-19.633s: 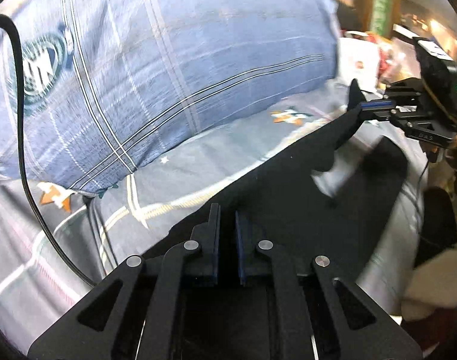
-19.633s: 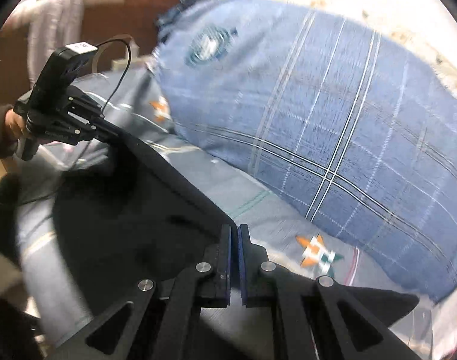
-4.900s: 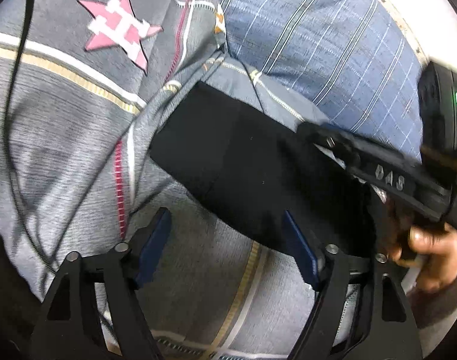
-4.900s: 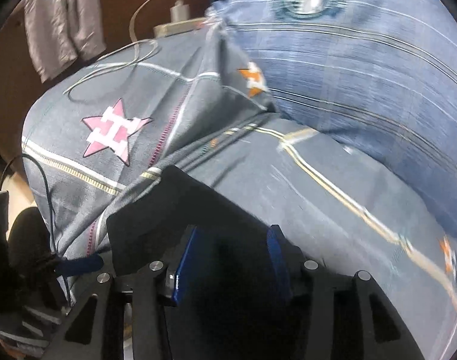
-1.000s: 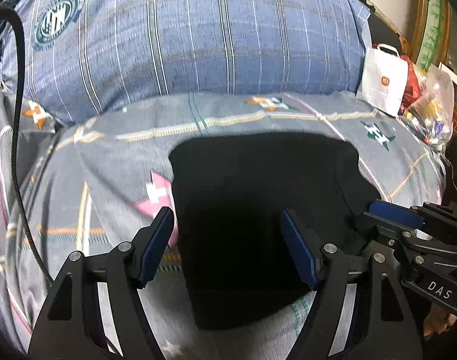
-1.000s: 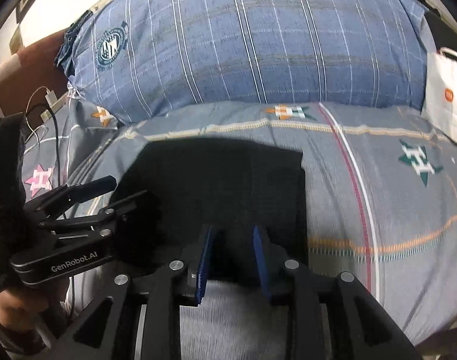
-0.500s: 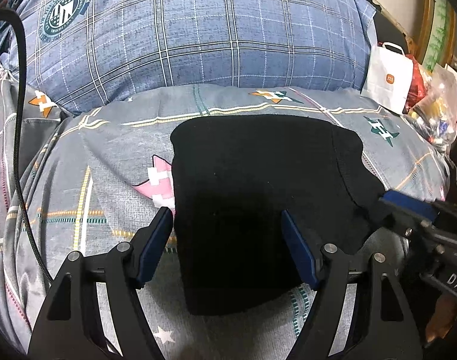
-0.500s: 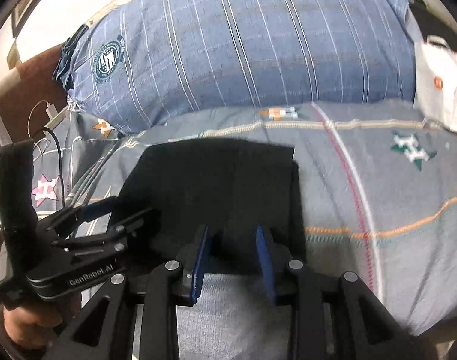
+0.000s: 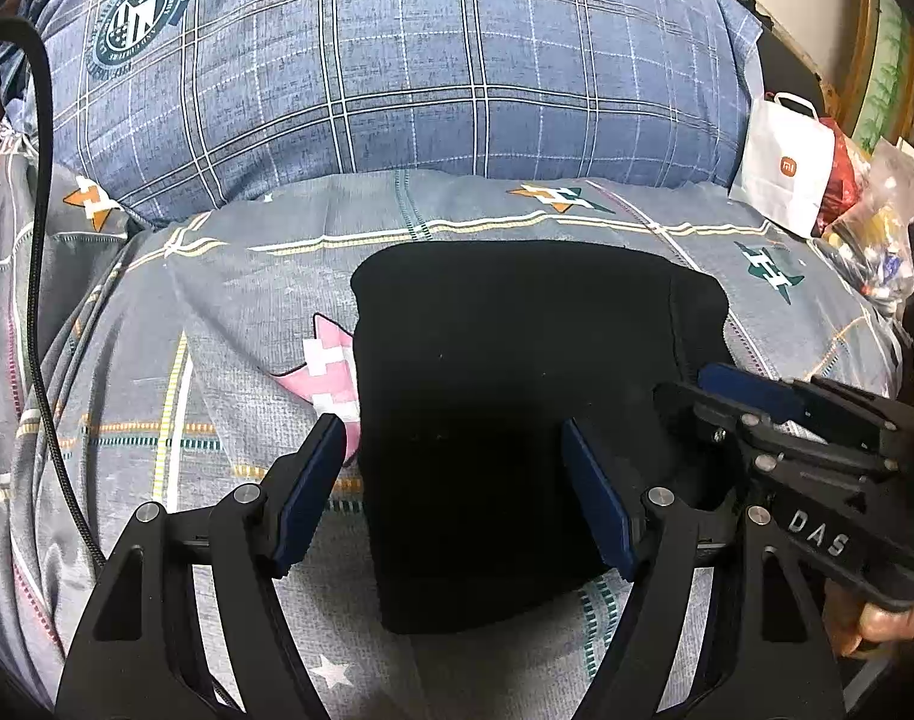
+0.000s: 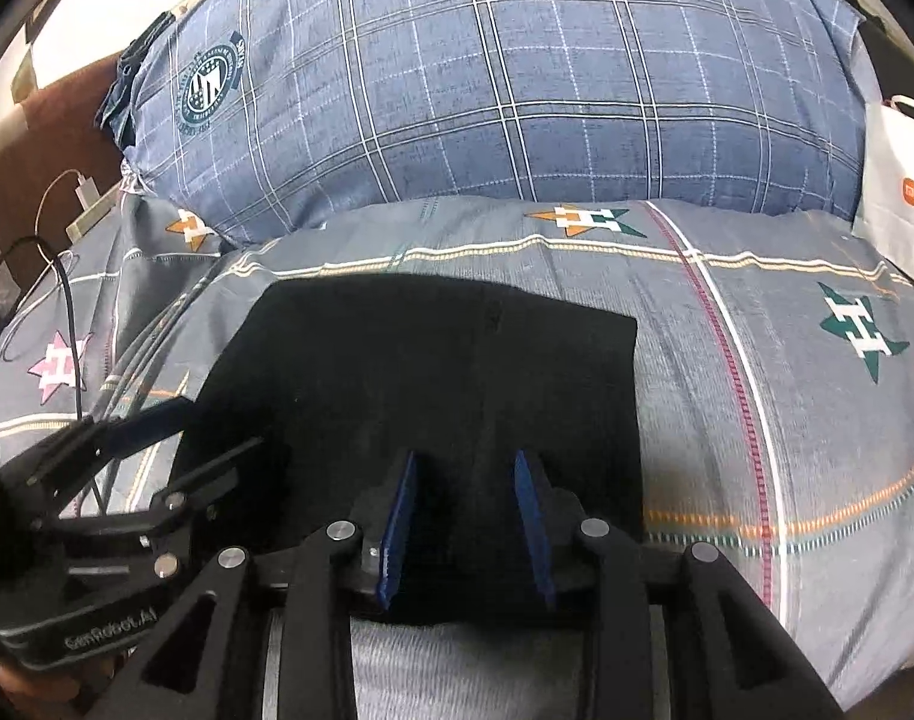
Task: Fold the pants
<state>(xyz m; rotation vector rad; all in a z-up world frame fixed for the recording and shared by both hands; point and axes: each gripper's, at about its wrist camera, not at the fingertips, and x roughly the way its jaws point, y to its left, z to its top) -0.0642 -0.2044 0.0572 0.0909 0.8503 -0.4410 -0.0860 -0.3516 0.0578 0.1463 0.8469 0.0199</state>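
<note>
The black pants lie folded into a compact rectangle on the grey star-print bedsheet; they also show in the right wrist view. My left gripper is open and empty, held over the near left part of the pants. My right gripper is open and empty over the pants' near edge. The right gripper also shows at the right of the left wrist view, and the left gripper at the left of the right wrist view.
A big blue plaid pillow lies behind the pants. A white paper bag and plastic bags with small items sit at the far right. A black cable runs down the left. A charger and cable lie far left.
Both grippers have stayed open and drifted slightly; the right gripper has opened a little wider. The pants lie still, folded as before.
</note>
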